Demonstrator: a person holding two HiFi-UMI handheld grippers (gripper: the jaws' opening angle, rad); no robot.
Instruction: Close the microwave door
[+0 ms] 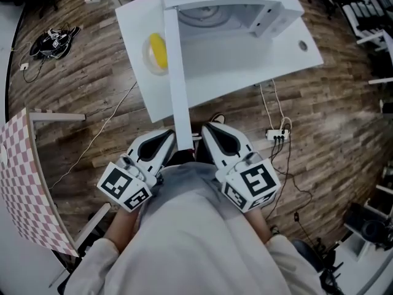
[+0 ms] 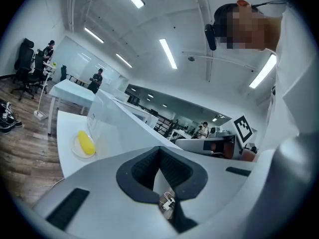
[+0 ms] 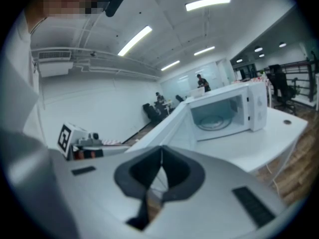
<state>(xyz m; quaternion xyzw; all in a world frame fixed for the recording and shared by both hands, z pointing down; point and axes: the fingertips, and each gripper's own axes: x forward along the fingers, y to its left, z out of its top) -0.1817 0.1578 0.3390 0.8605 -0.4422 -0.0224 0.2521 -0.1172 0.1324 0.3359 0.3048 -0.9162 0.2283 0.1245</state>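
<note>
Below, left gripper (image 1: pixel 168 135) and right gripper (image 1: pixel 207 131), both pinched shut and empty, flank the open microwave door (image 1: pixel 175 72).

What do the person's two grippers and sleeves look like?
The left gripper and the right gripper look alike: smooth, rounded white shells that taper to a point, with black textured pads lining the jaws. Each carries a cube with black-and-white square markers at its rear end. The person wears pale grey long sleeves.

On white table (image 1: pixel 245 82), plate (image 1: pixel 147 60) with yellow food (image 1: pixel 158 50); on wooden floor (image 1: pixel 92 97), power strip (image 1: pixel 276 134), dark shoes (image 1: pixel 54 42), pink checkered panel (image 1: pixel 24 183).
</note>
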